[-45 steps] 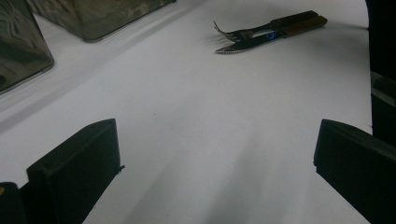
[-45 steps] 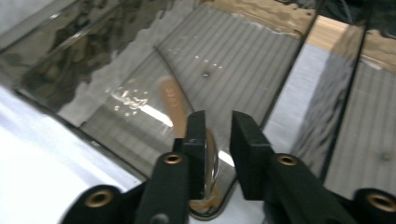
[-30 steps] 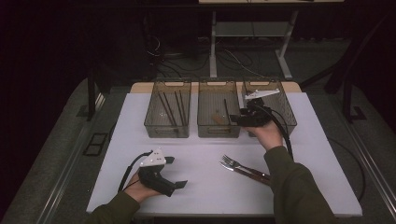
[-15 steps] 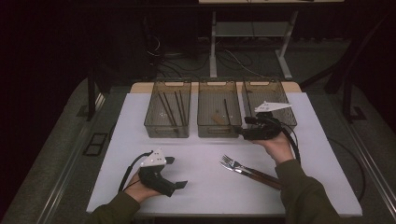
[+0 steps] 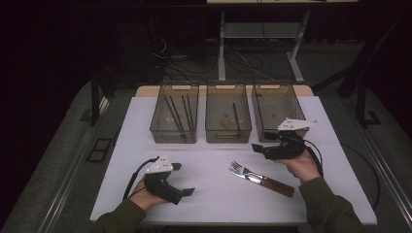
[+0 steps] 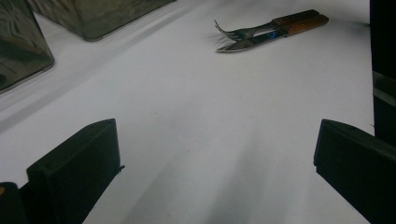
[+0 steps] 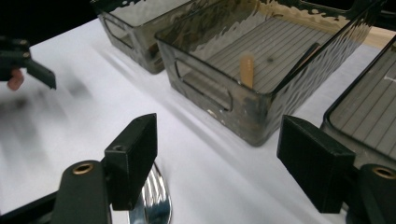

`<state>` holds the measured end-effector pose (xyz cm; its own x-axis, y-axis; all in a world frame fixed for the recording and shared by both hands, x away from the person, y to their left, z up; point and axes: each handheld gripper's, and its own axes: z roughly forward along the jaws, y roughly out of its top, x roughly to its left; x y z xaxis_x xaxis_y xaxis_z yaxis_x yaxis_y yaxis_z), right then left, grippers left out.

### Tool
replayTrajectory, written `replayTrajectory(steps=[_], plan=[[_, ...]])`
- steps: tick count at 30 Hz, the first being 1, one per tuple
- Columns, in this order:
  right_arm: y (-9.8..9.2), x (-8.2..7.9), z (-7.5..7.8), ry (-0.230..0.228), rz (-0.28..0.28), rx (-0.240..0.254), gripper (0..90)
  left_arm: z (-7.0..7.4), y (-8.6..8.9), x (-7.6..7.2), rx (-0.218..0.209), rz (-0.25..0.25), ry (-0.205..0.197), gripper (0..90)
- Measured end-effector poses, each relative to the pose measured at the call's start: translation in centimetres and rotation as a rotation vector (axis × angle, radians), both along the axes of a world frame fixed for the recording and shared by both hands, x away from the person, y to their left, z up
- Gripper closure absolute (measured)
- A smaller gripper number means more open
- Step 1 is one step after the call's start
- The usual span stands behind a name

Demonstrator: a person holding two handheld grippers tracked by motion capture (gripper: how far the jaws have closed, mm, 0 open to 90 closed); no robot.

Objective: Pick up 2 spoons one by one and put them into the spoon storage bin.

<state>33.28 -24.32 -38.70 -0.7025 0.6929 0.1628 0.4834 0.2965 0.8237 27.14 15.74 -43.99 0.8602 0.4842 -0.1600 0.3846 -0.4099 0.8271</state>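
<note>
Your left gripper rests low near the table's front-left corner, held in your left hand, and its fingers are spread wide apart with bare white table between them. Your right gripper sits toward the right side of the table, just in front of the right-hand bin, held in your right hand; its fingers are also released and grasp nothing.

Three smoky clear bins stand in a row along the table's back edge. The left bin holds several dark thin sticks. The middle bin holds one dark stick and a small tan piece. I cannot tell whether anything lies in the right-hand bin.

A fork and a knife with brown wooden handles lie side by side, touching, on the table in front of the middle and right bins, nearer the front edge. Their metal ends point toward the left side and their handles toward the front-right corner. They lie between your two grippers, closer to the right one. In the left gripper view the pair shows at the far side of the open table, well apart from the fingers. In the right gripper view a shiny metal tip lies right below the left finger.
</note>
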Motion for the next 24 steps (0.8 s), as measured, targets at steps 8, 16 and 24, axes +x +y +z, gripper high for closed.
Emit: replayTrajectory(steps=[8,16,24], plan=[[-0.6,-1.6,-0.8,0.008,0.011,-0.031,28.4,0.0,0.0,0.0,-0.002,-0.001,-0.004,0.0],[-0.9,-2.9,-1.3,0.019,0.039,-0.067,29.8,0.0,0.0,0.0,0.003,0.000,-0.003,0.0],[-1.7,-3.9,-1.7,0.050,0.050,-0.081,34.6,0.0,0.0,0.0,0.006,-0.002,-0.003,0.0]])
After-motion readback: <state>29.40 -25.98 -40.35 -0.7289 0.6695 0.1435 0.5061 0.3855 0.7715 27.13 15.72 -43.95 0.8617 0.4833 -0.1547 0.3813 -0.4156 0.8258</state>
